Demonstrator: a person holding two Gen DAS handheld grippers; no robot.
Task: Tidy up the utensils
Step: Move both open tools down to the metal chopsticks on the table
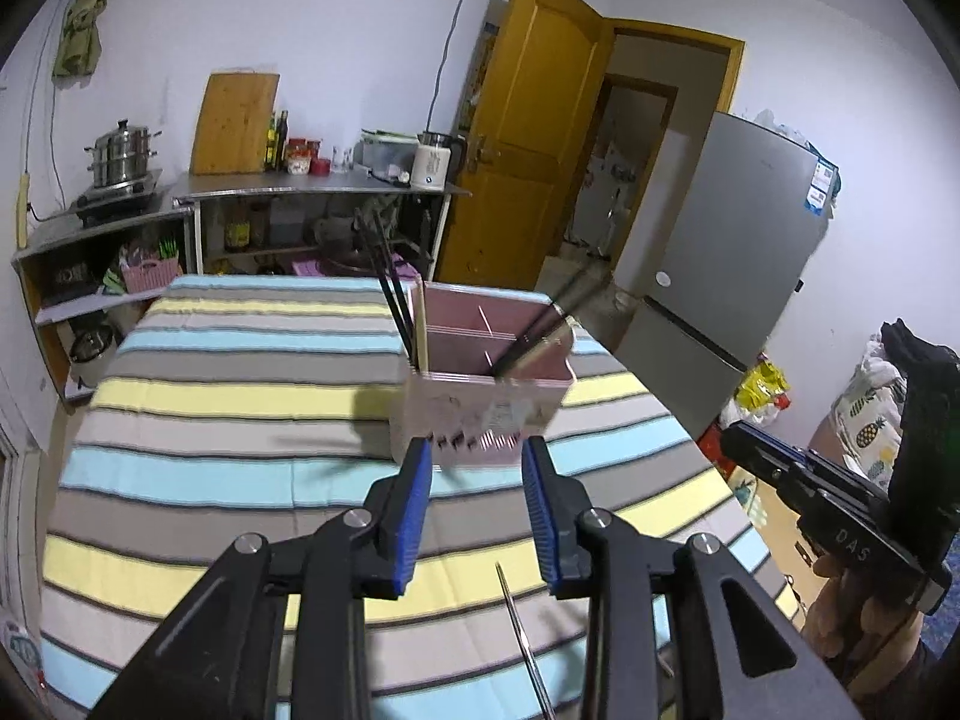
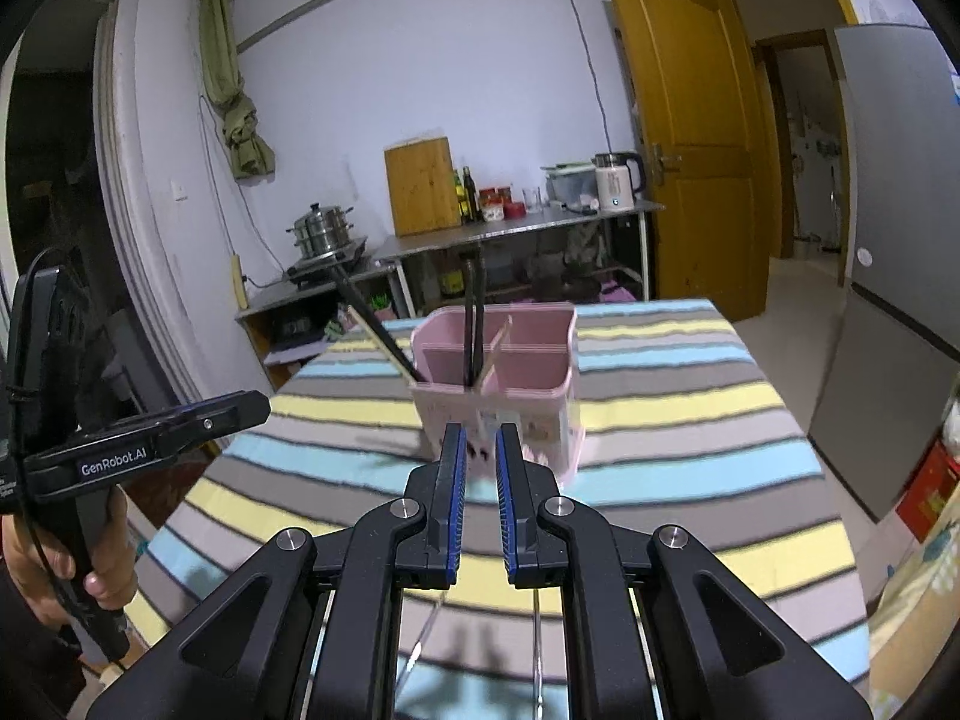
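A pink divided utensil holder (image 1: 480, 402) (image 2: 498, 378) stands on the striped tablecloth (image 1: 210, 420) (image 2: 690, 420). Dark chopsticks (image 1: 390, 288) (image 2: 471, 318) and a pale wooden stick (image 1: 422, 324) stand in it. A dark-handled utensil (image 1: 552, 318) leans in its right compartment. My left gripper (image 1: 477, 450) is open and empty, just short of the holder. My right gripper (image 2: 480, 438) is open by a narrow gap and empty, close in front of the holder. A thin metal utensil (image 1: 528, 642) (image 2: 537, 648) lies on the cloth below the grippers.
A steel counter (image 1: 312, 186) with a cutting board, bottles and a kettle stands at the back. A steamer pot (image 1: 123, 150) sits on a stove. An orange door (image 1: 528, 138) and a grey fridge (image 1: 732, 240) stand at right. Table edges fall off at left and right.
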